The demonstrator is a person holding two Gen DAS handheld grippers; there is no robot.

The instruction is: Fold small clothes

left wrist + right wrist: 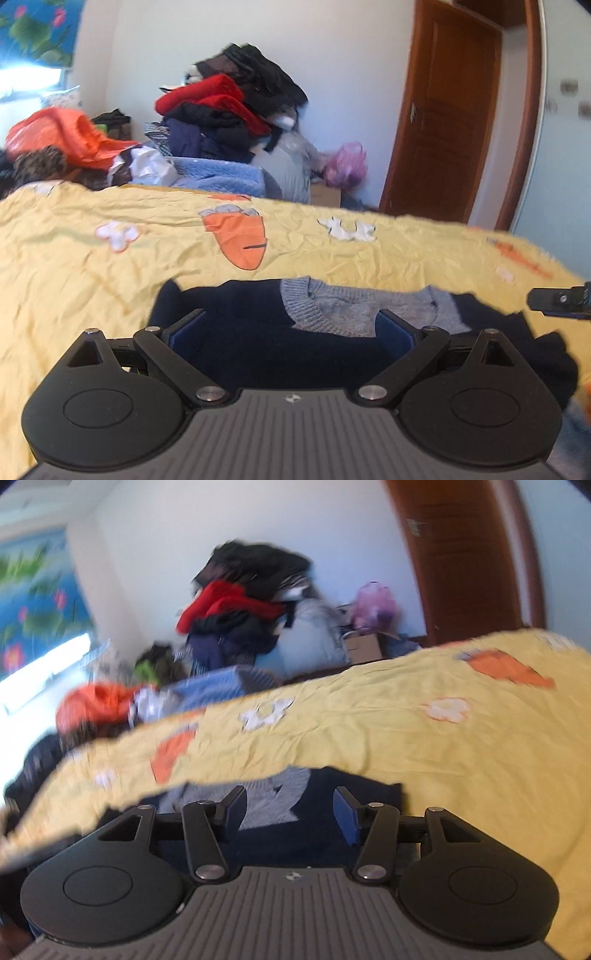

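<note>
The left gripper (291,325) has its fingers (395,332) spread wide, blue pads facing each other with nothing pinched between them; they hover low over a dark navy sweater (240,332) that lies on the bed. The right gripper (291,808) has its fingers (345,814) parted to a middling gap, and nothing sits between the pads either; the same sweater (332,834) shows through the gap below them. In the left wrist view the garment's grey ribbed collar (299,299) and grey knit inner side are turned up toward the far side, between the navy body on the left and a navy sleeve running off to the right, and a black tip of the right gripper (557,299) pokes in at the right edge just beyond that sleeve. The sweater rests near the close edge of a crumpled yellow bedsheet (92,280) printed with an orange carrot (240,240) and white flower shapes. Past the far side of the bed stands a tall heap of clothes (236,110) in red, black and navy, with a light blue blanket (221,177) below it, an orange plastic bag (62,136) to the left and a pink bag (347,166) to the right. A brown wooden door (447,122) is set in the white wall on the right. The right wrist view is tilted and blurred.
</note>
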